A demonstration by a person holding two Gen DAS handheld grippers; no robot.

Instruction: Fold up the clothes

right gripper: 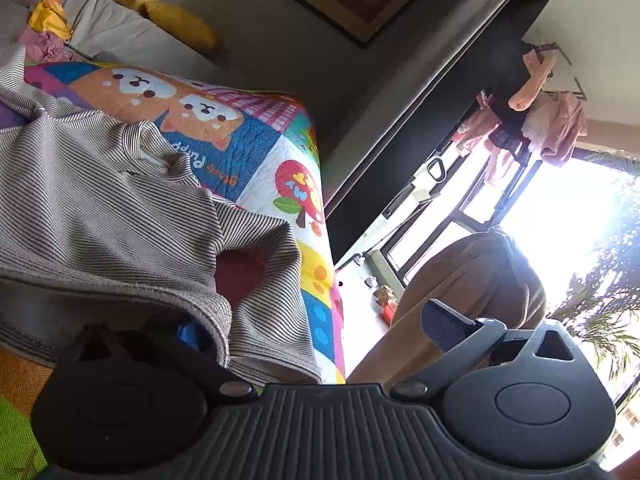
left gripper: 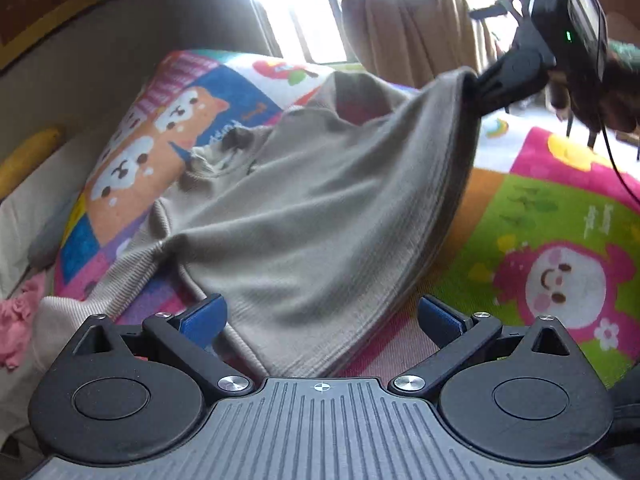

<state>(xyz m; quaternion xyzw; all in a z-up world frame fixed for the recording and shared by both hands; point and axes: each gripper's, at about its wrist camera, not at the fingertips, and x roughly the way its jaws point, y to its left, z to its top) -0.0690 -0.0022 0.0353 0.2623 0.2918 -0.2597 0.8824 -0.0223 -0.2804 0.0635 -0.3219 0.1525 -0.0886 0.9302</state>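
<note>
Left gripper (left gripper: 320, 320) low, jaws spread wide — right gripper (left gripper: 478, 86) raised, jaws seemingly apart.

We see our left gripper (left gripper: 322, 320) with jaws spread and the hem of the striped grey shirt (left gripper: 304, 216) lying between them. The shirt rises like a tent to our right gripper (left gripper: 486, 90), blocking the middle. Bare cartoon quilt (left gripper: 552, 216) lies open to the right. A wall (left gripper: 168, 12) and yellow cushion (left gripper: 28, 156) close the left; a draped chair (left gripper: 404, 20) stands behind.
</note>
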